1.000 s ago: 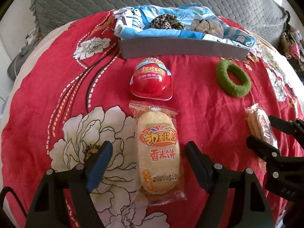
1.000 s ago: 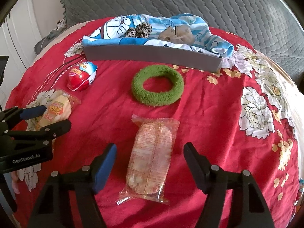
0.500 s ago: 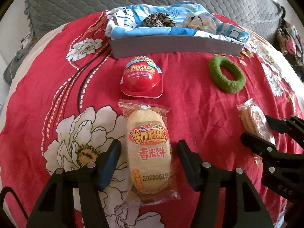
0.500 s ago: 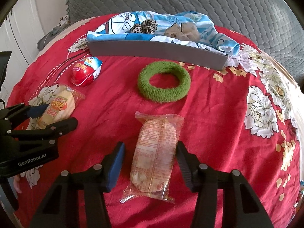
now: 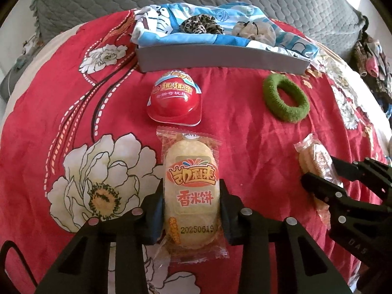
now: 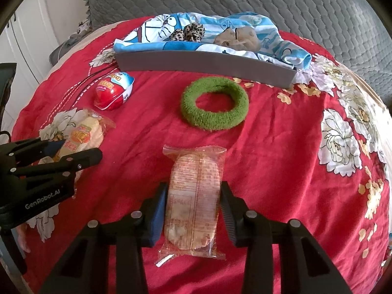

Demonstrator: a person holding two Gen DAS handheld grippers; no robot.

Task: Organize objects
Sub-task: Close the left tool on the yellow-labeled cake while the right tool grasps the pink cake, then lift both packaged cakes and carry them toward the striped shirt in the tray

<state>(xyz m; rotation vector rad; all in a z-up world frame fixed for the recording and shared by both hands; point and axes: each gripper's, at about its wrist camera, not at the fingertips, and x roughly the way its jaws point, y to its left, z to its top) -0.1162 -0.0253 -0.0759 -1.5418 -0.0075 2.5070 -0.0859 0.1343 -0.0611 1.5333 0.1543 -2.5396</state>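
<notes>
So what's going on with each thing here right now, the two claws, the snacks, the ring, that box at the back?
Left claw: shut on the rice cracker packet, label up, sealed.
Right claw: shut on the second cracker packet, printed back up, sealed.
Red toy egg: sealed, lying free on the red cloth.
Green hair ring: flat, untouched.
Grey box: open-topped, lined with blue cartoon cloth, holding a leopard scrunchie and a beige one.

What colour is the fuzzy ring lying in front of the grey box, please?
The fuzzy ring is green, clearest in the right wrist view.
</notes>
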